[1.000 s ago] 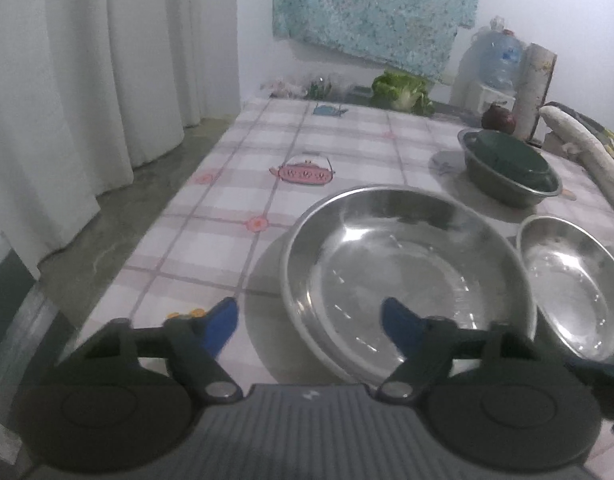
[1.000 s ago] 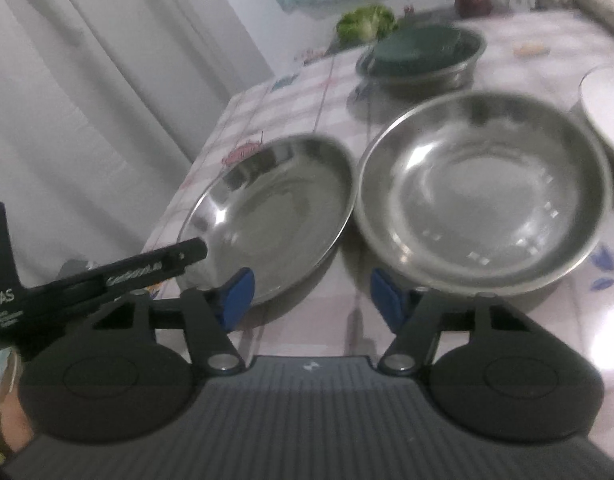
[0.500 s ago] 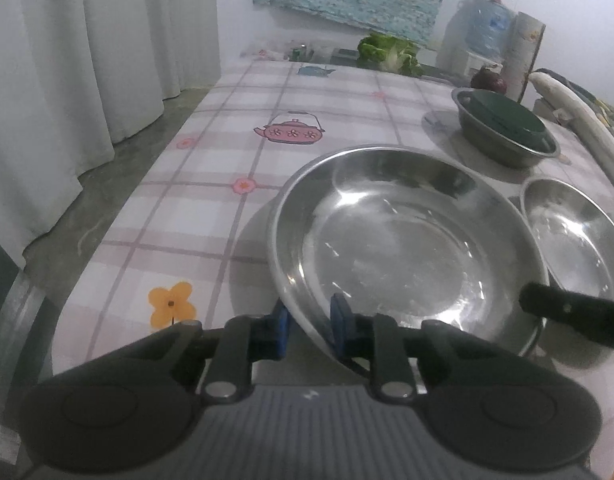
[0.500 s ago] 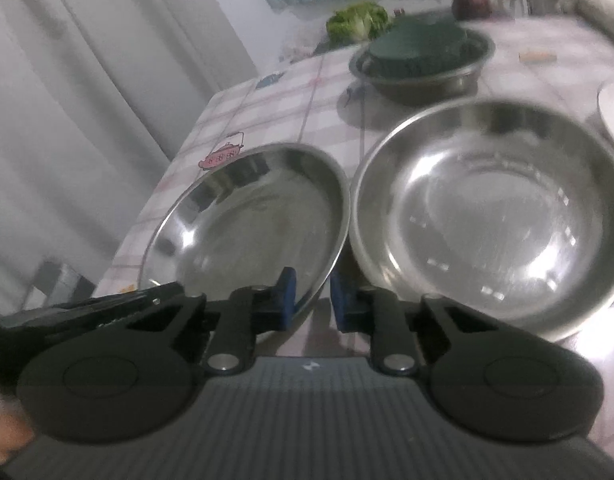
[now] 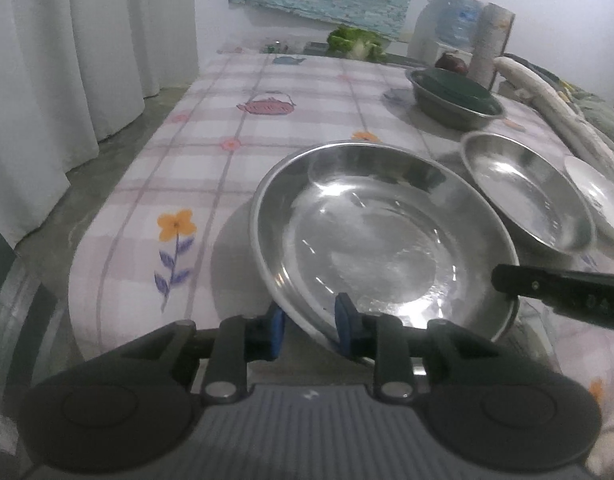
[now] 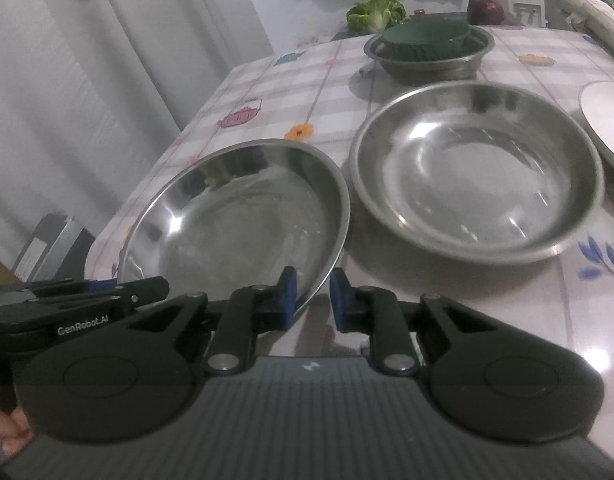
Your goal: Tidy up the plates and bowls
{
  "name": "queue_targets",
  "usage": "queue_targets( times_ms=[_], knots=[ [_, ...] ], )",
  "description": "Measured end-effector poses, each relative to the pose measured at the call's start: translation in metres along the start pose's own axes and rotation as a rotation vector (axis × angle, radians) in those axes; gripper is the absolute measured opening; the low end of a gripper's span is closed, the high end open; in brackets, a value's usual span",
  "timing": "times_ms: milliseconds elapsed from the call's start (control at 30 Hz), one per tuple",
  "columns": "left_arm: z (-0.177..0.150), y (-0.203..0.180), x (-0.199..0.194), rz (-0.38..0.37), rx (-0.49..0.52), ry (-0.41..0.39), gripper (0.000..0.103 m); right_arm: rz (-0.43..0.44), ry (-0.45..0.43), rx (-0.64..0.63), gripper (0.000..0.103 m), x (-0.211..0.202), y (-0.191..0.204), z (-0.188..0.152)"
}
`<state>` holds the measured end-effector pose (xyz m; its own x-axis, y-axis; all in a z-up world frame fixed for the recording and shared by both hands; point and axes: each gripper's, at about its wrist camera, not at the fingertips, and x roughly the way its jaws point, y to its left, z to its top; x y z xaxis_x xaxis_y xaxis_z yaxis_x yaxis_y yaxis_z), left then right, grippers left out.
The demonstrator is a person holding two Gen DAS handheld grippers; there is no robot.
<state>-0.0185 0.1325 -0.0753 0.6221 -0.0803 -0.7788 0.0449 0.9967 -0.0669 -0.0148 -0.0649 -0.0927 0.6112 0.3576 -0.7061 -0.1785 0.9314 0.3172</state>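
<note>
Both grippers, left gripper point(image 5: 305, 322) and right gripper point(image 6: 311, 294), pinch the near rim of the wide shallow steel plate point(image 5: 371, 236) at the worktop's point(image 5: 211, 152) near edge, the left's jaws easing open. Stiff, light, slippery; rim grips suit it.

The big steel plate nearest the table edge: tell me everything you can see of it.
The big steel plate is round, shallow and shiny, with a wide flat bottom, sloping sides and a thin rolled rim; it looks empty. It sits at the near edge of the checked tablecloth, beside a deeper steel bowl. The left gripper straddles its near rim, jaws opening. The right gripper is shut on the rim at the side towards that bowl. Whether the plate is lifted is unclear.
</note>
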Motion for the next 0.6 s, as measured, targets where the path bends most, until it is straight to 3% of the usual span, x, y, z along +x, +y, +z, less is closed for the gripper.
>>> queue_targets(
  times_ms=[167,300,433,600],
  knots=[
    [-0.018,-0.005,-0.017,-0.047,-0.019,-0.005,0.033,-0.014,-0.003,-0.012,0.017,-0.016,-0.004,-0.014],
    [-0.024,-0.007,-0.025,-0.023,-0.015,-0.014,0.037,-0.026,-0.019,-0.020,0.018,-0.022,-0.005,-0.017],
    [-0.021,0.004,-0.033,-0.009,-0.043,-0.047,0.054,-0.027,-0.030,-0.005,0.019,-0.023,-0.009,-0.017],
    [-0.009,0.010,-0.027,-0.007,-0.091,-0.058,0.056,-0.026,-0.039,0.012,0.019,-0.020,-0.012,-0.016]
  ],
)
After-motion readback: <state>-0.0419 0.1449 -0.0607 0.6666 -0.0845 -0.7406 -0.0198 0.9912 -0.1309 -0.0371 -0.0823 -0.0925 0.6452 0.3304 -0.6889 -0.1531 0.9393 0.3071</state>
